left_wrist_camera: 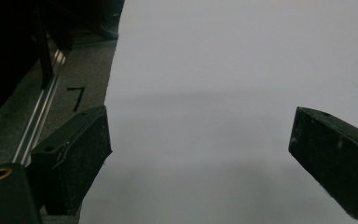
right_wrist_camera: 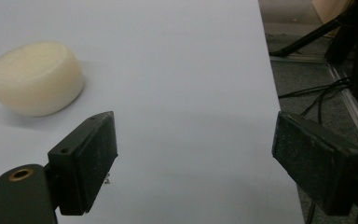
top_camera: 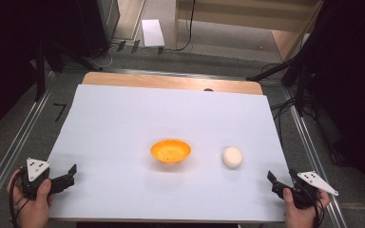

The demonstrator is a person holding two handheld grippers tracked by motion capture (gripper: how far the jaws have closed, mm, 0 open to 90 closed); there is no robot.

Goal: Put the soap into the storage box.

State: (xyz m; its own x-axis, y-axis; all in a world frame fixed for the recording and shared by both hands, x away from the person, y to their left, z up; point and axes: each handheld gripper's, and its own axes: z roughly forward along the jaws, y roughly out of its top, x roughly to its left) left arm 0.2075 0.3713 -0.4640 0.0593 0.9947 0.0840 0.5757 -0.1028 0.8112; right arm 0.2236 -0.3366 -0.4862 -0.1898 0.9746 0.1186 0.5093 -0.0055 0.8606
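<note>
An orange bowl (top_camera: 170, 151) sits near the middle of the white sheet (top_camera: 123, 118) that covers the table. To its right lies a cream, rounded puck-like object (top_camera: 232, 156), which the right gripper view shows at upper left (right_wrist_camera: 35, 77). My left gripper (top_camera: 70, 175) rests at the sheet's front left corner, held in a hand, open and with nothing between its jaws (left_wrist_camera: 200, 126). At the front right edge my right gripper (top_camera: 274, 184) is open too (right_wrist_camera: 195, 135), with the cream object ahead of it and off to its left, apart from the jaws.
The wooden table edge (top_camera: 171, 81) shows beyond the sheet. Metal rails (top_camera: 9, 152) run along both sides, with cables (top_camera: 285, 107) and dark stands on the floor to the right. A black tape mark (left_wrist_camera: 77, 97) lies left of the sheet.
</note>
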